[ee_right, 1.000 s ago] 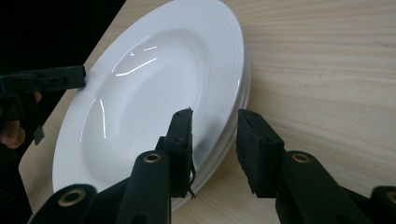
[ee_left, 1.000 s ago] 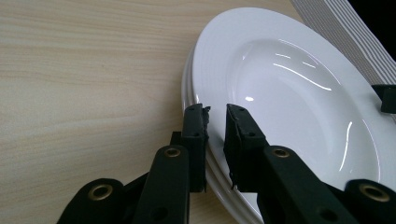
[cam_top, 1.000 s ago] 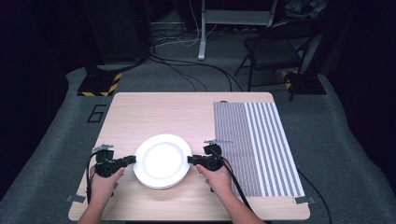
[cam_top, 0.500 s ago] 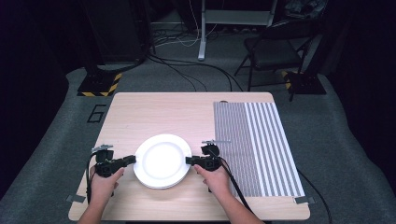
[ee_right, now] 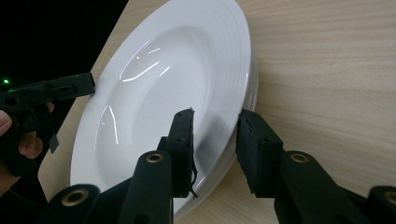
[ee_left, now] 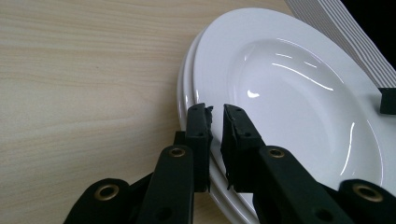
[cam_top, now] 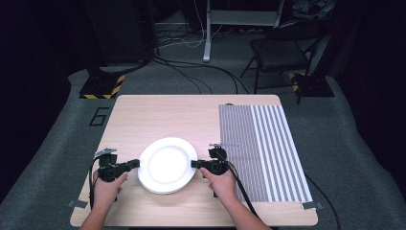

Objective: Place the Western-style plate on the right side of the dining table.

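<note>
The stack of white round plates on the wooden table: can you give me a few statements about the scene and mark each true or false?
1. The stack of white round plates holds more than one plate. True.
2. The left gripper is closed on the plates' rim. True.
3. The striped grey mat lies under the plates. False: it lies beside them, on the table's right part.
4. The right gripper grips the mat. False: its jaws straddle the plates' rim.

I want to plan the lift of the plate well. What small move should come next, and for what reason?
Probably close the right gripper fully before lifting. The left gripper is shut on the rim of the top plate, which lies on a second plate. The right jaws straddle the opposite rim, but a gap shows beside the outer pad, so that grip looks unfinished.
</note>
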A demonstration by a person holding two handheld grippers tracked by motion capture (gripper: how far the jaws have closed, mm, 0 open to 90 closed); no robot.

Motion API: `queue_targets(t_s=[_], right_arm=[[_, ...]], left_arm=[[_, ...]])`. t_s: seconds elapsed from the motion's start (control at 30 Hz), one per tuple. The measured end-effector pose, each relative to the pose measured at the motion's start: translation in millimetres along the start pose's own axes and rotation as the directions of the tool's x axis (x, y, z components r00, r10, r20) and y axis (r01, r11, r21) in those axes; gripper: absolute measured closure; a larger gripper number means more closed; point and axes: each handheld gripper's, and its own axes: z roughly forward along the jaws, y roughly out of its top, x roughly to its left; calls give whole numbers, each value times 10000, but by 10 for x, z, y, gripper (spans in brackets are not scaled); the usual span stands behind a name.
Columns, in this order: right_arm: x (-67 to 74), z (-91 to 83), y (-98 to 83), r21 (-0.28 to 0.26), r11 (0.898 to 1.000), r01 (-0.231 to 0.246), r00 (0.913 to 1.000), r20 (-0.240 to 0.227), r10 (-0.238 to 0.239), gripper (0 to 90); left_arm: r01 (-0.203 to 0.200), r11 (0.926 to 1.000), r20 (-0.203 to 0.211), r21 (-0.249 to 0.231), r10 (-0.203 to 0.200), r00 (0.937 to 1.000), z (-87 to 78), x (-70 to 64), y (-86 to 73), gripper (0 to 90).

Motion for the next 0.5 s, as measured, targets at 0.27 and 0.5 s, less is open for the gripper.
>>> queue_targets(t_s=[0.27,0.5], right_arm=[[-36,-110,43,-264,9994,-205,9996,-223,199,686],[-28,-142,40,-204,9997,-122,9996,-240,117,694]], left_arm=[[-250,9996,124,103,248,9996,69,-61,-11,814],[-143,9998,226,170,139,9996,67,-49,-13,819]])
